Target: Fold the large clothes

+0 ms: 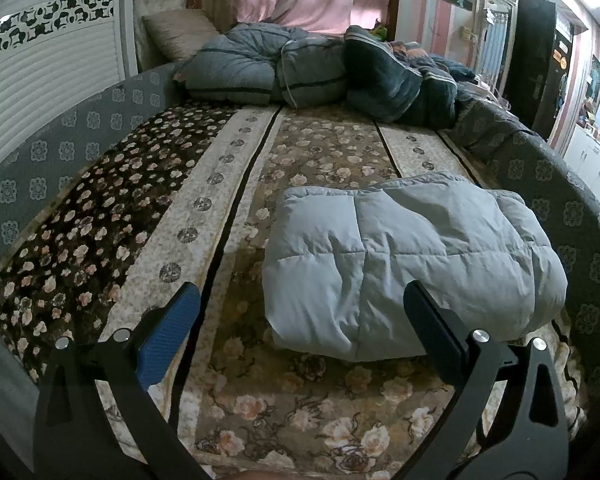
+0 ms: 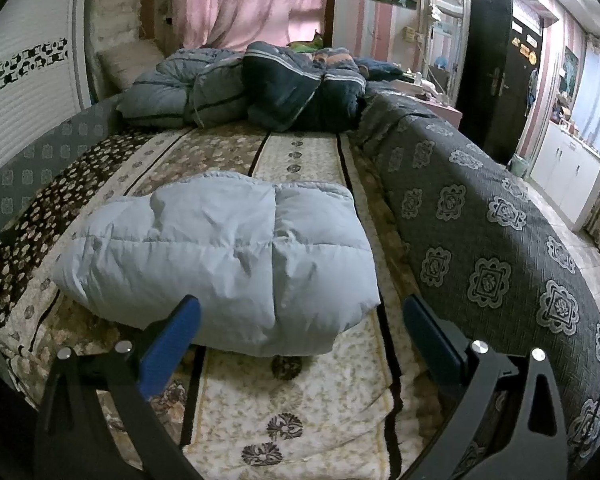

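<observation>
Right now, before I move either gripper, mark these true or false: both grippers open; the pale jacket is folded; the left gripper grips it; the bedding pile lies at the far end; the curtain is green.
1. Both the left gripper and the right gripper are open. True.
2. The pale grey puffy jacket lies folded into a bundle on the floral bedspread. True.
3. The left gripper grips the jacket. False: its jaws hold nothing.
4. The dark bedding pile lies at the far end. True.
5. The curtain is green. False: pink.

Pink curtains [image 2: 244, 0] hang behind the floral bed [image 2: 296, 148]; a black door [image 2: 496, 76] stands right.
</observation>
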### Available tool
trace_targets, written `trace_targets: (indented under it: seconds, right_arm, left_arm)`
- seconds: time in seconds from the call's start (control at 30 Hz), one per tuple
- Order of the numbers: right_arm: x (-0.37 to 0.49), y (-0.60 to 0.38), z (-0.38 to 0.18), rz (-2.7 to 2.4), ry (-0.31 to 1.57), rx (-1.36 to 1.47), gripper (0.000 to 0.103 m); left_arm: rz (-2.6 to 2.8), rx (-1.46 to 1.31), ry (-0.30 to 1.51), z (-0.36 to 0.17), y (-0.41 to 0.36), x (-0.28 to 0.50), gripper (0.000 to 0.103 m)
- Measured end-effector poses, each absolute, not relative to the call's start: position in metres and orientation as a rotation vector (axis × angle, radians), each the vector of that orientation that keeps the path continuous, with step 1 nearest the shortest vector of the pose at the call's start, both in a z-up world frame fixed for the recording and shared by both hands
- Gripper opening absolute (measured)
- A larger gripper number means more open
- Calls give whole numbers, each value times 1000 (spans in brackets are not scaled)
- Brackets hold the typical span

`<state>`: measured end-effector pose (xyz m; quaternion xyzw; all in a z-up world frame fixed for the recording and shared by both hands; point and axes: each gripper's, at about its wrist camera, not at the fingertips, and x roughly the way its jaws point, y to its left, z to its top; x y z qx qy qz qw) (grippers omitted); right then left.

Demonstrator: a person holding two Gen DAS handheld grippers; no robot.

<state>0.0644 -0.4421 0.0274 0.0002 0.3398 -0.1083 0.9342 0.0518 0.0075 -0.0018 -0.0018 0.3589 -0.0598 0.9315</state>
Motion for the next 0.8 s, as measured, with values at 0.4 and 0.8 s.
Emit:
trace_targets:
  seconds: [0.4,0.8]
  right_arm:
    - [64,-440,26,-226,703,9,101]
    - [62,-439,23,-218,696,17,101]
  left_arm:
    - [-123,-5,734,-1,8,50,100]
    - [-116,0,748,-3,5,52,100]
